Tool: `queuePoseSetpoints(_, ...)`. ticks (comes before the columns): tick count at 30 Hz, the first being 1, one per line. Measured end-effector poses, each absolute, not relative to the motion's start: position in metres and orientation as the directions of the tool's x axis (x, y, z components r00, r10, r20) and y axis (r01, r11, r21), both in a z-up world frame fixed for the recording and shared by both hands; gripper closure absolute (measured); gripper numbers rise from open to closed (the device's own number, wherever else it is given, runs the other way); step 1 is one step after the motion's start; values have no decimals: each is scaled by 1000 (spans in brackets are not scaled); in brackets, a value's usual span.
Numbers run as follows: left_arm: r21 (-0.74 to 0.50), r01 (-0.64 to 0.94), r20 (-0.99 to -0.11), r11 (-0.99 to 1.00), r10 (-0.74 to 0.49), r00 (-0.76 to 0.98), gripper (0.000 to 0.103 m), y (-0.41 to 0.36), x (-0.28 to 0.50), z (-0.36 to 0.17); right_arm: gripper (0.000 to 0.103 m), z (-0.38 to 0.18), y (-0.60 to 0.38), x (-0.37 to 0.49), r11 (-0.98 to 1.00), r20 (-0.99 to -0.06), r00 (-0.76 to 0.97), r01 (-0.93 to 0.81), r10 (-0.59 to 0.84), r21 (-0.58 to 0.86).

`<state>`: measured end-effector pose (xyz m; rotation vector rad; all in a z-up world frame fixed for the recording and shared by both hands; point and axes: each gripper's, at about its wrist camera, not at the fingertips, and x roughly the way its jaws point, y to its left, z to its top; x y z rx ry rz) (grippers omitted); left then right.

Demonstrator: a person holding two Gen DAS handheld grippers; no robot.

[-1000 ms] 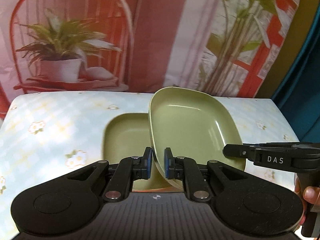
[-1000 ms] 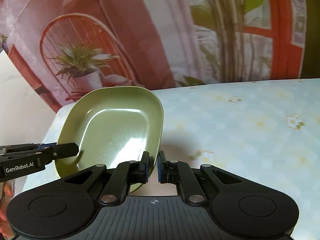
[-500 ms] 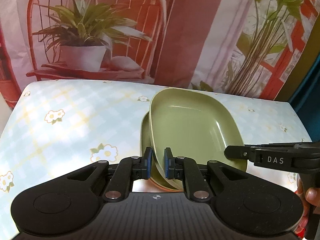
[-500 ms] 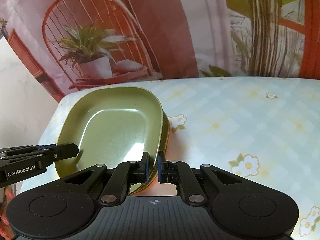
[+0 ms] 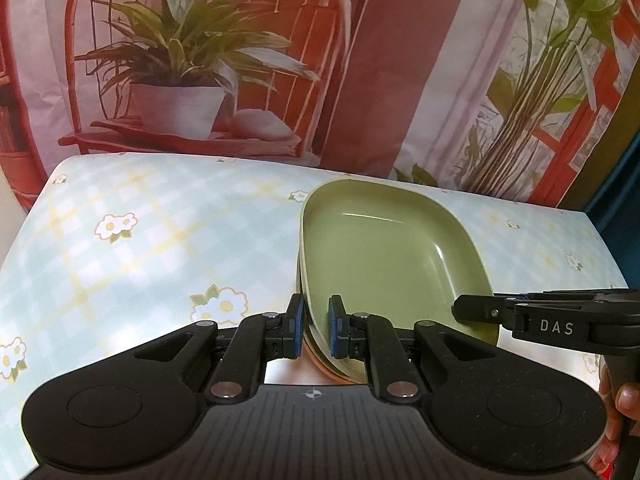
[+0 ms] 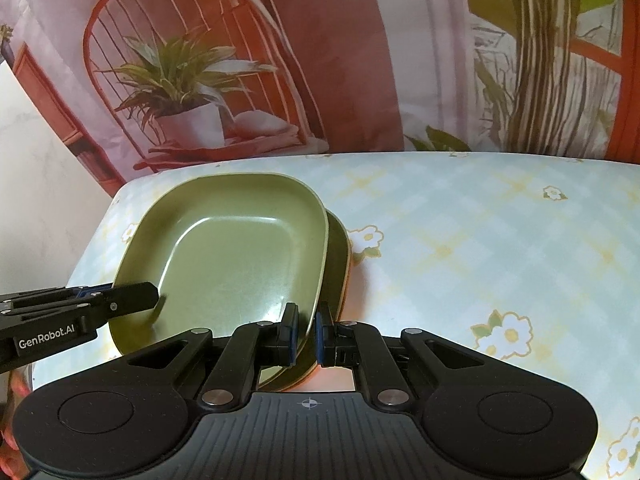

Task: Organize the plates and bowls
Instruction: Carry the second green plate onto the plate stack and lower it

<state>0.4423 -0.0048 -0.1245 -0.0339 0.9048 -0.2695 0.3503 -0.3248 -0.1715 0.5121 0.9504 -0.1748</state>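
Both grippers pinching the top green plate (image 5: 384,256), nested over the lower plate (image 6: 340,256).

I've got left gripper (image 5: 314,330) and right gripper (image 6: 306,330) clamped on opposite rims; letting go unevenly could skew it, and it's probably not fully seated.

The lower plate (image 6: 340,248) is almost wholly hidden under the top plate (image 6: 236,256) — only a sliver of rim shows. The right hand (image 5: 624,400) is cut off at the picture's edge — the left hand is barely visible.
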Motion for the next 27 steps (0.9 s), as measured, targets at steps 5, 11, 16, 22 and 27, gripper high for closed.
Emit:
queuePoseSetpoints(5, -132, 216, -774, 968, -236, 587, 90, -7, 442, -127, 95, -173, -323, 352, 871, -817, 573, 362, 75, 333)
queuePoseSetpoints(11, -127, 215, -779, 968, -232, 583, 90, -7, 445, -132, 94, -175, -324, 353, 871, -817, 572, 361, 75, 333)
queuePoseSetpoints(16, -109, 202, -784, 973, -209, 585, 89, -6, 446, -135, 91, -173, -323, 353, 882, -816, 574, 348, 69, 319)
queuePoseSetpoints(22, -110, 197, -783, 974, -207, 586, 89, -6, 448, -136, 87, -166, -318, 355, 900, -815, 578, 331, 45, 285)
queuePoseSetpoints(27, -122, 194, -780, 973, -215, 588, 88, -6, 448, -136, 82, -161, -315, 354, 915, -813, 581, 319, 18, 248)
